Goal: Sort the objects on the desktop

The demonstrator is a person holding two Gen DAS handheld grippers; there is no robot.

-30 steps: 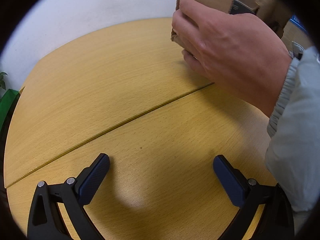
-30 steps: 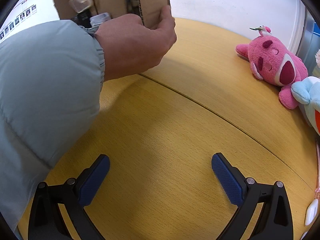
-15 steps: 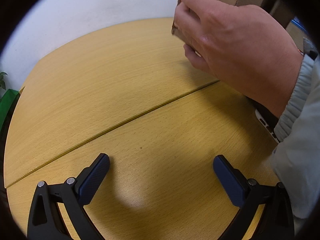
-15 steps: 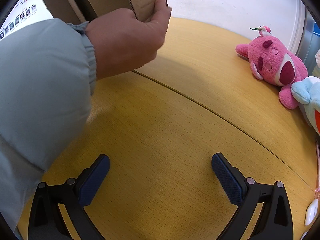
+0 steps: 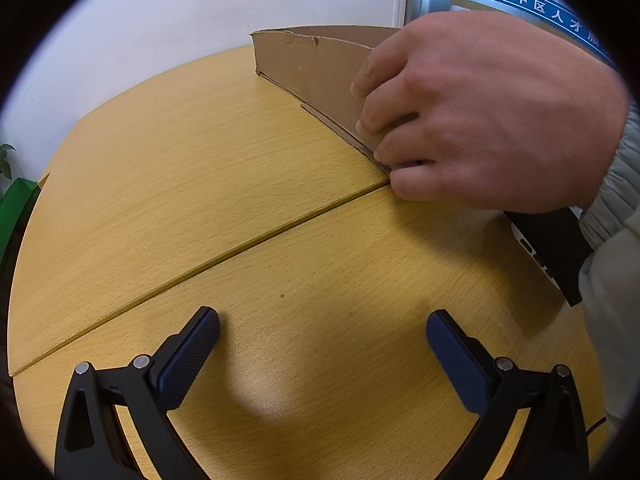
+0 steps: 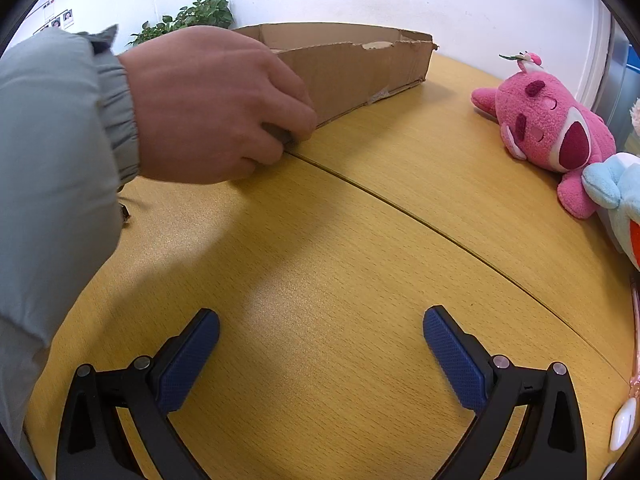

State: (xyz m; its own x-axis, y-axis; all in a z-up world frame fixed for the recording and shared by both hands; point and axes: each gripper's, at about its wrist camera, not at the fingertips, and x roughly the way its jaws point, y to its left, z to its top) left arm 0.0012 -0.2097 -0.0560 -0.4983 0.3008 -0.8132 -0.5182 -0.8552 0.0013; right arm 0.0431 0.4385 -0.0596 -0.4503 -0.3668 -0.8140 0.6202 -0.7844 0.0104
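Observation:
A low open cardboard box rests on the wooden table, also in the right wrist view. A bare hand grips its near corner; the same hand shows in the right wrist view. A pink plush toy lies at the right, a light blue plush beside it. My left gripper is open and empty above bare table. My right gripper is open and empty too, well short of the box.
A black and white flat device lies under the sleeve at the right. A potted plant stands behind the box by the white wall. A white object sits at the table's right edge. A seam crosses the tabletop.
The hand has lowered the cardboard box from mid-air onto the table, where it now sits flat. Both grippers have stayed open and still.

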